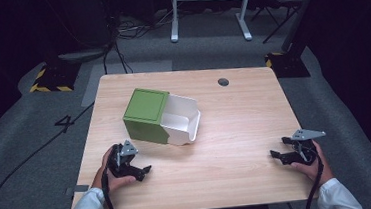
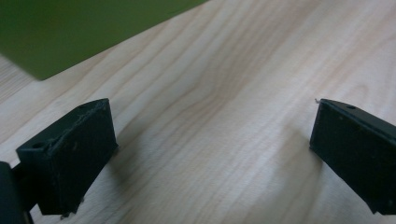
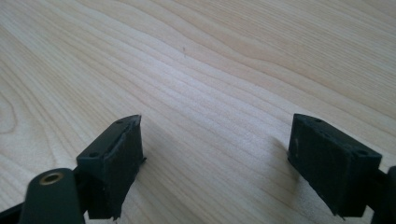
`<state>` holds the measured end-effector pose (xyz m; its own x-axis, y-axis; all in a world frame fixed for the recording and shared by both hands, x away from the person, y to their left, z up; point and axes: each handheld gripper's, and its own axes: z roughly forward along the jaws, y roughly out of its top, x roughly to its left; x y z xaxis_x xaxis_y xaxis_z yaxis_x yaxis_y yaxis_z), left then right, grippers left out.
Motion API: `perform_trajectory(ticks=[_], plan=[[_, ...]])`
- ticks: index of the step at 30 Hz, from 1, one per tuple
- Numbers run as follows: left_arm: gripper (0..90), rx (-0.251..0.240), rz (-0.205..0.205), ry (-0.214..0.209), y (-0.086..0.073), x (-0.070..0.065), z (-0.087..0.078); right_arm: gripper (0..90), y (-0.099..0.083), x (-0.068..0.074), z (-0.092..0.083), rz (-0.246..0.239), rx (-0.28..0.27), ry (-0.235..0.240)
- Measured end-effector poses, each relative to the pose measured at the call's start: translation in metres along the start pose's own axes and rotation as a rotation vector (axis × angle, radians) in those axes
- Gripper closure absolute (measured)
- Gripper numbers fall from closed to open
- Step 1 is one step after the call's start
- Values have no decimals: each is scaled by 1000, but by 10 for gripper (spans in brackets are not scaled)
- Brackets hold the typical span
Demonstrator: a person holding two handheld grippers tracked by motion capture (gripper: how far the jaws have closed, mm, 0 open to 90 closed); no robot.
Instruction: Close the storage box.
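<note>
Resting on the bare table, left gripper fingers spread, green box just ahead, right gripper fingers spread, bare wood between.

Lab: lone table (hazard-taped stands), floor cables.

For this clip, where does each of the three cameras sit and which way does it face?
High view: above the person's side, facing forward and down at table, green box, both hands, both grippers.
Left gripper view: on left gripper, low over wood, open jaws; shares the green box's corner with high view.
Right gripper view: on right gripper, open jaws, bare wood.
</note>
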<state>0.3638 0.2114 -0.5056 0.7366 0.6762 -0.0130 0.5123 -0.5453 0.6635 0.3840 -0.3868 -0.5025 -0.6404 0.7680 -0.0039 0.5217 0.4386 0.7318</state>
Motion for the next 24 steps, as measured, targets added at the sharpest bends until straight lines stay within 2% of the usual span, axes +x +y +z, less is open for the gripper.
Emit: perform_trajectory(ticks=[2,4,8,11,14,15,16,17,19,21,24], plan=[[6,0,4,-8,0,0,0,191,0,1,-1,-7,5,0],[4,3,11,-16,0,1,0,235,1,4,-4,-38,-2,-17],[4,1,7,-15,0,0,0,239,7,6,-8,-28,-46,6],[4,1,1,-8,1,-1,1,243,18,10,-10,-31,-69,19],[4,2,-12,4,1,-2,1,249,39,20,-8,-74,-90,46],[4,2,-12,4,1,-2,1,249,39,20,-8,-74,-90,46],[4,1,-12,4,1,-2,1,250,50,28,-6,-110,-88,58],[4,1,-13,4,1,-2,1,250,56,33,-4,-126,-89,67],[4,0,-13,6,1,-2,1,251,61,37,-1,-138,-87,73],[5,1,-16,7,1,-2,1,262,74,48,10,-164,-74,95],[5,1,-14,6,1,-2,1,268,87,56,22,-182,-59,106]])
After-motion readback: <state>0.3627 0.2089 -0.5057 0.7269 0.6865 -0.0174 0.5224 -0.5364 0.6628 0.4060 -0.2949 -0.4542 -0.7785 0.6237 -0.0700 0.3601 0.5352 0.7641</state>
